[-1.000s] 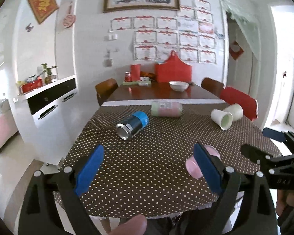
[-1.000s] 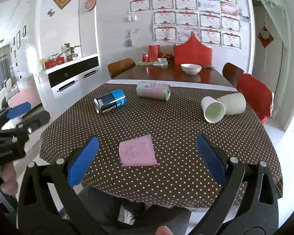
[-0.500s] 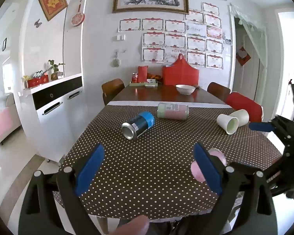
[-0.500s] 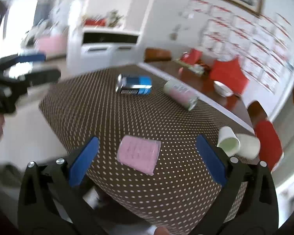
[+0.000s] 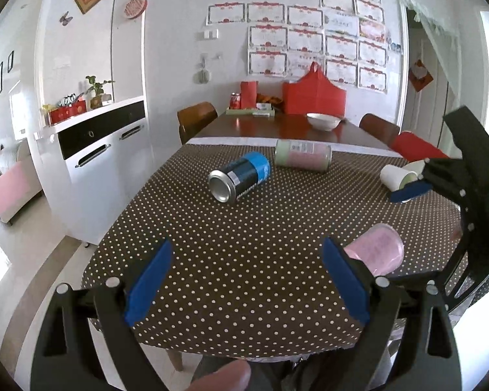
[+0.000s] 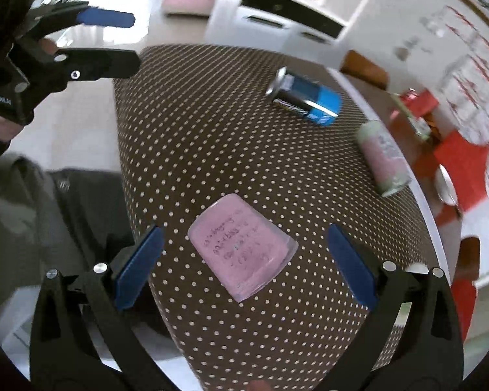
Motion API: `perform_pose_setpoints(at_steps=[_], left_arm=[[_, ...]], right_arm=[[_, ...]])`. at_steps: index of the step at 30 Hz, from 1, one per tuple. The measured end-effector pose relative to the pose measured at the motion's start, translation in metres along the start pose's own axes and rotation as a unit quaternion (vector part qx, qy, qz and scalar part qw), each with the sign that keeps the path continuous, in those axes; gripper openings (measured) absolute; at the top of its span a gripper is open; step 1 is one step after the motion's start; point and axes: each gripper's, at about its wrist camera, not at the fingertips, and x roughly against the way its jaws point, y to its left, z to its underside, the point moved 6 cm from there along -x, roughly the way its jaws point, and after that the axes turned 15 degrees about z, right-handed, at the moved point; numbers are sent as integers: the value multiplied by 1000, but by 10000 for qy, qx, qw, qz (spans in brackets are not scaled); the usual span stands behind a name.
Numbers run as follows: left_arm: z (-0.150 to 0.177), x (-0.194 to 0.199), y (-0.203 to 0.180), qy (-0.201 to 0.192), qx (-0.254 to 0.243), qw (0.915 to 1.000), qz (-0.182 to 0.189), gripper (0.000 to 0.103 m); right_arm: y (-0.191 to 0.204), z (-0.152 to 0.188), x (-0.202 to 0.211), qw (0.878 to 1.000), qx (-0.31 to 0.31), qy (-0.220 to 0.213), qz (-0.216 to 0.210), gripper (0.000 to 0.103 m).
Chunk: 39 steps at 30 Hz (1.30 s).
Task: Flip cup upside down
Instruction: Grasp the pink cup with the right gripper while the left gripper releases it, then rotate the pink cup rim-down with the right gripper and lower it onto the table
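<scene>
A pink cup [image 6: 243, 244] lies on its side on the brown dotted tablecloth [image 6: 218, 137], near the table's front edge. It also shows in the left wrist view [image 5: 376, 252], just right of my left gripper's right finger. My right gripper [image 6: 244, 265] is open above the cup, rolled to one side, with the cup between its blue pads and not touched. My left gripper [image 5: 247, 280] is open and empty over the tablecloth [image 5: 244, 221], left of the cup. The right gripper shows in the left wrist view [image 5: 407, 192], the left gripper in the right wrist view [image 6: 107, 39].
A blue can [image 5: 241, 176] and a pink-green can [image 5: 303, 155] lie on their sides at mid table. Two white paper cups [image 5: 396, 176] lie at the right. A white bowl [image 5: 322, 121] sits on the far wooden table. Chairs and a white cabinet [image 5: 97, 150] stand around.
My right gripper has risen over the pink cup and rolled, tilting its view. My left gripper has lifted slightly; both stay open.
</scene>
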Motion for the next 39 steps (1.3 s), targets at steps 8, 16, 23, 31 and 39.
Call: perform_pose_setpoints(at_steps=[8,16,23,31,39], left_arm=[[4,-19,4,263,70,9996,-36,91],[7,-42,6,526,155,9985,28,91],[8,-51,14,614,259,9978,65,91],[6,-54,20,621,323,9975,89,91],[8,-52,16,626,275,9975,181,91]], right_arm=[[3,-1,-33,9929,951,495,-518,97],[15,-2,-65,9759,1551,1026,-1146,85],[21,-3,-80,9583,2125,1453,-1245,83],[21,-11,-84,9546,2079,1681,-1313,62],[-7,-10,-79,9736,1048,1615,-1228,61]])
